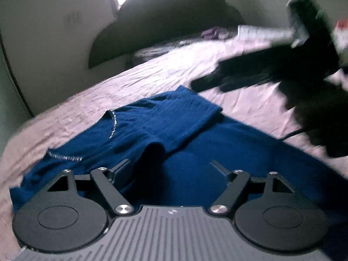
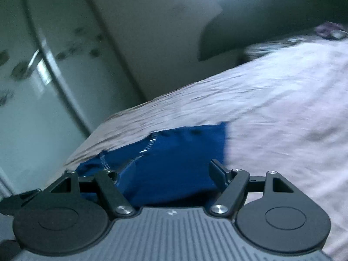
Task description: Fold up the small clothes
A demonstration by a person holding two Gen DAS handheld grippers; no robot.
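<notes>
Lying on pink bedsheet (image 1: 152,69): blue top (image 1: 174,117), one side folded over.
L gripper (image 1: 170,170) & R gripper (image 2: 171,170) both spread wide above top, gripping nothing.

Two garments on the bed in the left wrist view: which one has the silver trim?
The blue top, lying directly ahead of the open left gripper, carries the sparkly silver trim along its neckline. The black garment farther right shows none.

Left gripper (image 1: 170,170): fingers spread wide apart, low over the blue garment (image 1: 195,130). Right gripper (image 2: 173,170): fingers likewise apart, above the same garment.
</notes>
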